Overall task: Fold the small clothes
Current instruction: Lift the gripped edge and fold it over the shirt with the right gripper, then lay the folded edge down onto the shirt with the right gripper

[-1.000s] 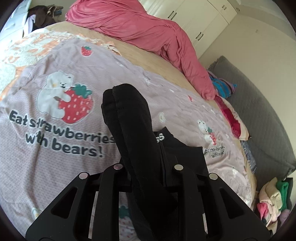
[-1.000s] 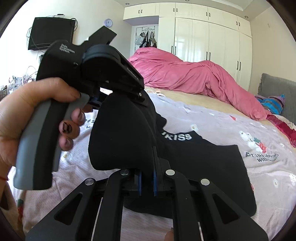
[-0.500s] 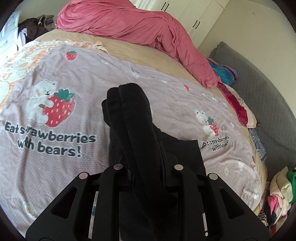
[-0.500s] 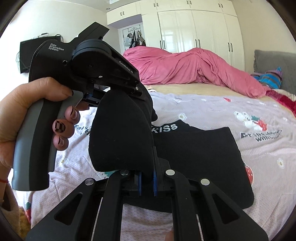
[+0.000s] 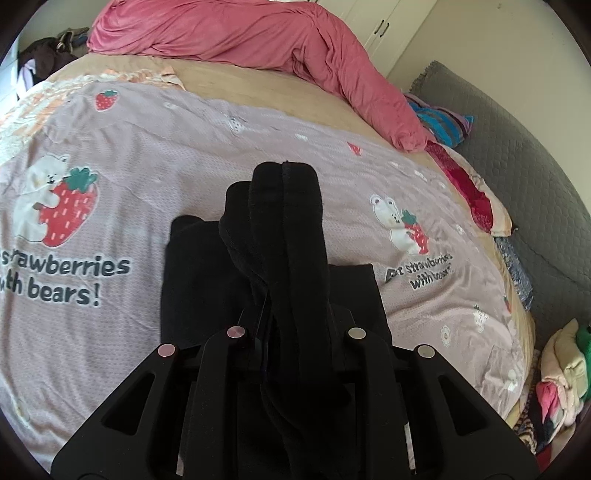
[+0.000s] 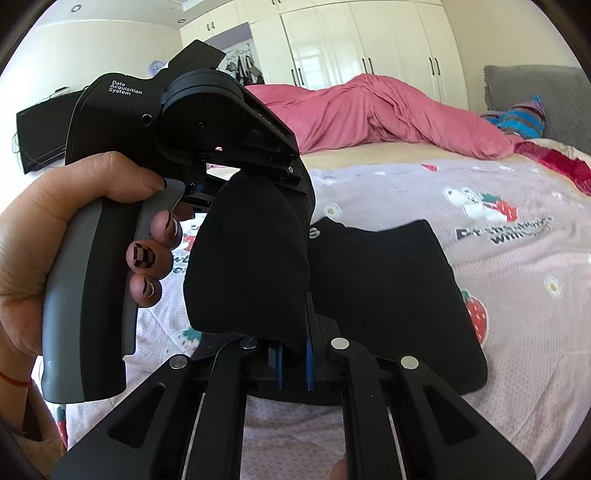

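A small black garment (image 5: pixel 284 236) with white lettering on its waistband lies partly on the pink strawberry-and-bear bedsheet (image 5: pixel 110 155). My left gripper (image 5: pixel 291 332) is shut on a bunched edge of it and holds that edge up. My right gripper (image 6: pixel 291 350) is shut on another black edge (image 6: pixel 251 266) lifted above the flat part (image 6: pixel 388 288). The left gripper's body (image 6: pixel 177 122) and the hand holding it fill the left of the right wrist view, close beside my right gripper.
A rumpled pink duvet (image 5: pixel 258 33) lies across the far side of the bed. A grey sofa (image 5: pixel 535 155) stands at the right with colourful cloths (image 5: pixel 443 122) on it. A pile of clothes (image 5: pixel 561 373) sits at the bed's lower right. White wardrobes (image 6: pixel 369 48) line the back wall.
Both grippers have carried the lifted black edges across over the flat part of the garment. The white waistband lettering is now mostly covered. Both stayed shut.
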`<state>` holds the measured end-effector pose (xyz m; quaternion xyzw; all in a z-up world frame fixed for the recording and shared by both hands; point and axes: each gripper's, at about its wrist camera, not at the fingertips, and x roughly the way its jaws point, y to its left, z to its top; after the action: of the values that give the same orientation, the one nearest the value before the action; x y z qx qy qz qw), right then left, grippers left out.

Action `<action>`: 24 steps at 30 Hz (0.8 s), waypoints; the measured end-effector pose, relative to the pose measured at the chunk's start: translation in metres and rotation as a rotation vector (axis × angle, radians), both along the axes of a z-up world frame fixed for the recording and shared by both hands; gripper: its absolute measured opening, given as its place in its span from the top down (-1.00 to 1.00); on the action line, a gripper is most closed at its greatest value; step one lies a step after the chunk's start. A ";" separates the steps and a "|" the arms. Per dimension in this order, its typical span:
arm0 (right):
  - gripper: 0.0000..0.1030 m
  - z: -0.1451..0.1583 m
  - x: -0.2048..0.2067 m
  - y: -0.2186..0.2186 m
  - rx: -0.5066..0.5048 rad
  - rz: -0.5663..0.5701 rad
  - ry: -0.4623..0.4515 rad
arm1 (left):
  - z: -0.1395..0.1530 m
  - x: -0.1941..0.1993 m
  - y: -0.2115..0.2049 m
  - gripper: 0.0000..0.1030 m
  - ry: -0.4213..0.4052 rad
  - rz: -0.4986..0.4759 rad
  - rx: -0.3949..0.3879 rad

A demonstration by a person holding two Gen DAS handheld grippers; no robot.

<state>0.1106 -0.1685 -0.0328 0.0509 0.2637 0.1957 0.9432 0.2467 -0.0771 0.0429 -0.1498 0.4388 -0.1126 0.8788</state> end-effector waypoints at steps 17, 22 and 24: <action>0.85 -0.032 0.012 -0.050 0.205 -0.072 0.261 | -0.034 0.019 -0.052 0.67 0.096 -0.057 0.033; 0.78 -0.038 0.012 -0.059 0.244 -0.075 0.305 | -0.041 0.026 -0.062 0.63 0.113 -0.063 0.042; 0.76 -0.041 0.011 -0.062 0.264 -0.074 0.321 | -0.044 0.028 -0.066 0.57 0.118 -0.063 0.053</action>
<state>0.1214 -0.2305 -0.0733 0.2141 0.3807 0.1832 0.8807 0.2751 -0.1433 -0.0014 -0.1188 0.4973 -0.1193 0.8511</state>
